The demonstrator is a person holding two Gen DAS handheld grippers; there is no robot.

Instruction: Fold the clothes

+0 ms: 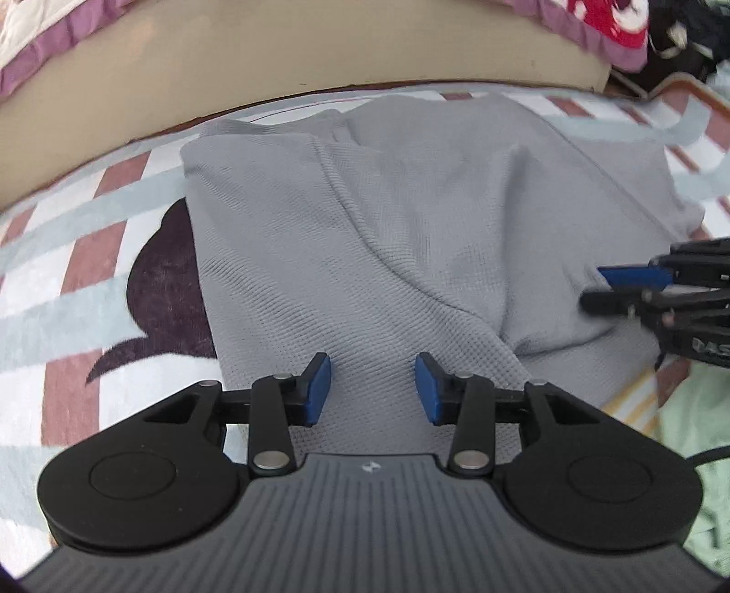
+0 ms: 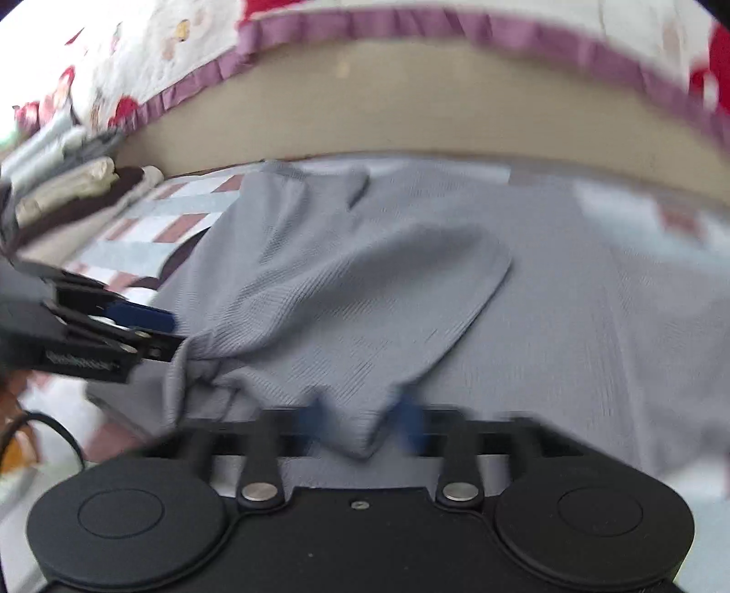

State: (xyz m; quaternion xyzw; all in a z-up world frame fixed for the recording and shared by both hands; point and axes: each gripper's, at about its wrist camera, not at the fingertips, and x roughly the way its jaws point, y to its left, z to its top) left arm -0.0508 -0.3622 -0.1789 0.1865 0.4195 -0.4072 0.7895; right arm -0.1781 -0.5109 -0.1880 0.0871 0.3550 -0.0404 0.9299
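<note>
A grey knit garment (image 1: 365, 228) lies spread on a striped rug (image 1: 68, 283), with one flap folded over its middle. My left gripper (image 1: 373, 387) hovers over the garment's near edge. Its blue pads (image 1: 319, 387) stand apart with only flat cloth beneath them. My right gripper (image 1: 602, 289) comes in from the right at the garment's side. In the blurred right wrist view the garment (image 2: 365, 283) has a corner bunched between the right gripper's (image 2: 360, 413) blue pads, which are shut on it. The left gripper (image 2: 175, 330) shows at the left, beside a crumpled edge.
A bed with a beige side panel (image 1: 365, 54) and a purple-frilled quilt (image 2: 365, 27) runs along the far side. A stack of folded clothes (image 2: 68, 191) sits at the far left. A mint green cloth (image 1: 698, 433) lies to the right of the rug.
</note>
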